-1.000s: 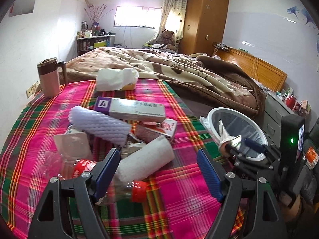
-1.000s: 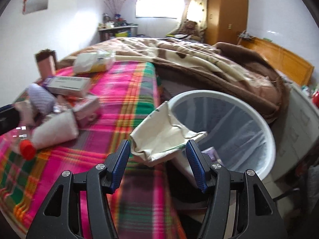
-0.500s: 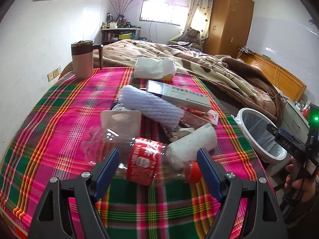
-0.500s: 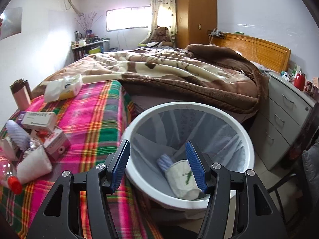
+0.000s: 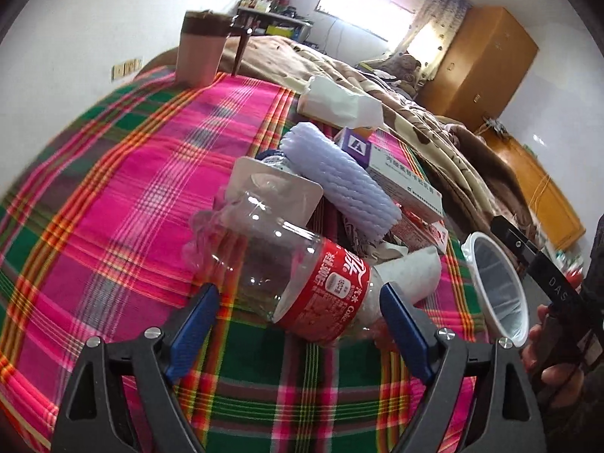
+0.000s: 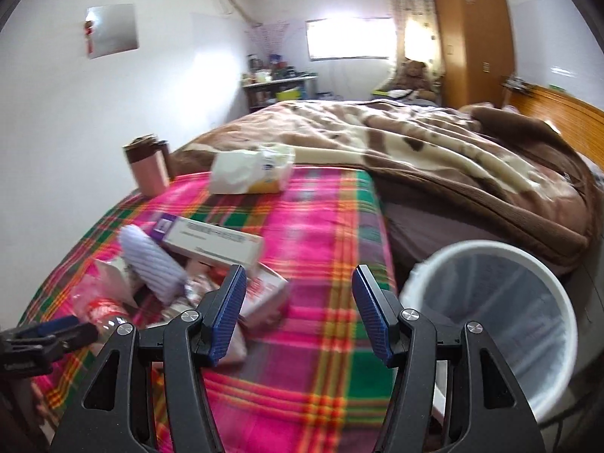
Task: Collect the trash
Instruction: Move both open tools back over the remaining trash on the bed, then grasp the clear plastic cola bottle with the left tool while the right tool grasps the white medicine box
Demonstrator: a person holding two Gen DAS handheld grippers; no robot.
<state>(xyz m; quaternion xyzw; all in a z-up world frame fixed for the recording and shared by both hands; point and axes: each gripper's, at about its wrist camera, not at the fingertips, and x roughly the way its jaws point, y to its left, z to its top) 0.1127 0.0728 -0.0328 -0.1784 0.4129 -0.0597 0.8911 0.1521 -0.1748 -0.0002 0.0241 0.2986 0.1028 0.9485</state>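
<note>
Clear plastic bottle (image 5: 302, 264) with a red label, lying on its side on the plaid-covered desk (image 5: 124, 196), crumpled at the base end, neck toward the right. Left gripper (image 5: 298, 315) low over the cloth, blue fingers (image 5: 192, 321) spread wide to either side of the bottle's labelled part, not pressing it as far as can be told.

Behind the bottle, a small heap: lilac ribbed foam sleeve (image 5: 339, 185) leaning over a flat white blister card (image 5: 271, 185), a long white box with a purple end (image 5: 392, 173), a red-and-white carton (image 5: 426, 230) beneath it, a white paper roll (image 5: 415, 270) touching the bottle's neck side. Tissue pack (image 5: 339, 104) farther back, pink lidded mug (image 5: 200, 53) near the far left edge.

Right gripper (image 6: 298, 309) above the right part of the cloth, fingers (image 6: 372, 317) wide apart and holding nothing. White lined bin (image 6: 494, 324) just beside the desk's right edge, below the tabletop level, mouth open upward; interior blurred in this view.

Bare plaid cloth to the left and in front of the heap, and a bare strip between heap and right edge. Brown blanket on the bed (image 6: 453, 158) hard against the far side.
</note>
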